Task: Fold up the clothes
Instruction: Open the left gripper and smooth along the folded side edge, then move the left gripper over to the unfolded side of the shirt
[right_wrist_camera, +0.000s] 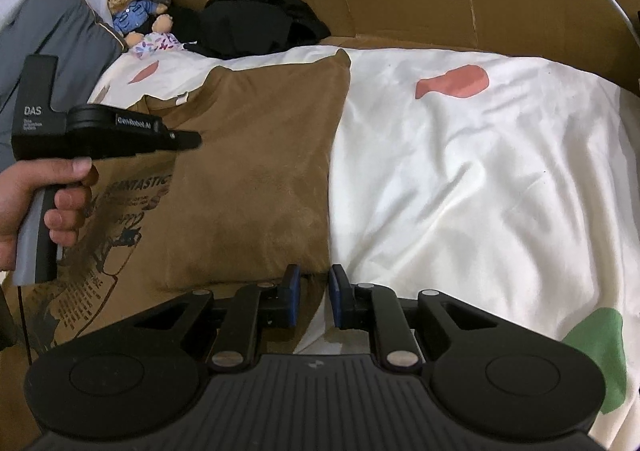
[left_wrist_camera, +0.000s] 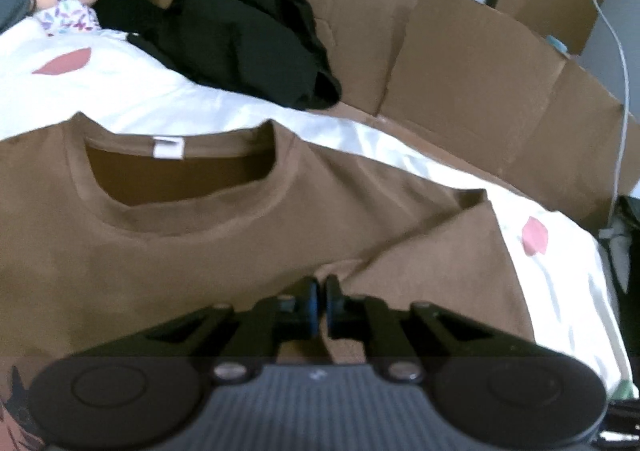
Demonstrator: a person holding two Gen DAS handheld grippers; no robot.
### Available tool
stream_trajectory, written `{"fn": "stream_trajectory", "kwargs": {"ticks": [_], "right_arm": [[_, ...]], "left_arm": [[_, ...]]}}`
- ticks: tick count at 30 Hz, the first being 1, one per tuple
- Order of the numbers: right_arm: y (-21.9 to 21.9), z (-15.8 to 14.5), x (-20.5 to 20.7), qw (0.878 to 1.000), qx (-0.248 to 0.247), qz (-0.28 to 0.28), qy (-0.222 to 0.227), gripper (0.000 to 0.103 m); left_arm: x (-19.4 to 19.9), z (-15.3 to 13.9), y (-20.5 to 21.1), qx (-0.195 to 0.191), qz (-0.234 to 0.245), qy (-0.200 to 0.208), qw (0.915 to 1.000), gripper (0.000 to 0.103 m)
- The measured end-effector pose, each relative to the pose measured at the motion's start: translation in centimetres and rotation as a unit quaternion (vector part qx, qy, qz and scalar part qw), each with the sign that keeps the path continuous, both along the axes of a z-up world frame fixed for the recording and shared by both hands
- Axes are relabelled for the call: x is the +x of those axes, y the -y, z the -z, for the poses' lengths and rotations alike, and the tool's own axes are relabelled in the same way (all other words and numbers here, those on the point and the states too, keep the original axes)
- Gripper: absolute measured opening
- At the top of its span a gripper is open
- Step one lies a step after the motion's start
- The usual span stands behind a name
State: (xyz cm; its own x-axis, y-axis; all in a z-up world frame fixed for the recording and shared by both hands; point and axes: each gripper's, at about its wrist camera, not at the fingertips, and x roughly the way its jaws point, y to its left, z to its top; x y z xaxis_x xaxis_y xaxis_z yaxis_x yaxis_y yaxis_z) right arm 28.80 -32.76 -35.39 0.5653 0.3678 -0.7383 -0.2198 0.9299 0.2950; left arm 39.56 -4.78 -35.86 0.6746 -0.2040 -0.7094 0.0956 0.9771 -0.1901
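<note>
Ribbed black housing sits closest. Beyond it my left gripper [left_wrist_camera: 322,297] pinches a raised ridge of the soft brown T-shirt [left_wrist_camera: 168,251]. My right gripper [right_wrist_camera: 314,291] stands narrowly parted at its folded edge; whether it grips, I cannot tell. Farther off on the crumpled white sheet [right_wrist_camera: 460,179] lies a black garment heap [left_wrist_camera: 248,43] against stiff cardboard [left_wrist_camera: 460,51].

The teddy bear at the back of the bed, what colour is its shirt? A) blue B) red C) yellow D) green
A: the teddy bear sitting beyond the brown T-shirt wears a blue denim-look shirt.
</note>
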Motion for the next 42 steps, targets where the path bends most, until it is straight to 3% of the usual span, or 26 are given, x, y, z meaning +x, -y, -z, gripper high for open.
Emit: {"fn": "stream_trajectory", "kwargs": {"ticks": [2,6,13,15,21,26,29,35,37,40,42], "right_arm": [[0.1,0.0,0.0,1.0,-0.001,0.0,-0.002,0.017],[0.4,-0.6,-0.1,1.0,0.001,0.013,-0.014,0.019],[0.6,-1.9,-0.6,0.999,0.014,0.021,0.021,0.019],[0.7,-1.7,-0.6,0.999,0.02,0.021,0.024,0.019],[1.1,-0.5,-0.8,0.999,0.03,0.027,0.014,0.019],[1.4,0.1,-0.2,0.999,0.04,0.018,0.009,0.019],[1.6,0.2,0.2,0.999,0.033,0.005,0.002,0.02],[2.2,-1.7,0.5,0.999,0.019,0.001,-0.03,0.026],[2.3,-2.2,1.0,0.999,0.017,0.011,-0.036,0.028],[1.3,-3.0,2.0,0.998,-0.045,0.009,-0.045,0.028],[0.8,-3.9,2.4,0.997,-0.054,0.011,-0.046,0.028]], "left_arm": [[0.0,-0.1,-0.1,0.008,-0.013,-0.008,0.9998,0.023],[-0.7,-1.1,-0.2,0.019,-0.024,-0.005,0.9995,0.027],[-1.4,-2.1,1.4,-0.017,0.007,0.017,0.9997,0.028],[-1.3,-2.1,1.9,-0.03,0.016,0.022,0.9992,0.033],[0.2,0.0,2.4,-0.047,0.04,0.005,0.9981,0.036],[1.2,1.3,1.3,-0.046,0.079,-0.008,0.9958,0.032],[2.0,0.2,1.3,-0.017,0.125,-0.033,0.9914,0.034],[3.1,-3.2,0.0,0.024,0.206,-0.088,0.9742,0.036],[3.3,-4.8,-1.5,0.024,0.209,-0.088,0.9737,0.036],[3.3,-7.2,-4.3,0.024,0.189,-0.095,0.9771,0.036],[3.0,-8.5,-5.8,0.026,0.18,-0.098,0.9785,0.038]]}}
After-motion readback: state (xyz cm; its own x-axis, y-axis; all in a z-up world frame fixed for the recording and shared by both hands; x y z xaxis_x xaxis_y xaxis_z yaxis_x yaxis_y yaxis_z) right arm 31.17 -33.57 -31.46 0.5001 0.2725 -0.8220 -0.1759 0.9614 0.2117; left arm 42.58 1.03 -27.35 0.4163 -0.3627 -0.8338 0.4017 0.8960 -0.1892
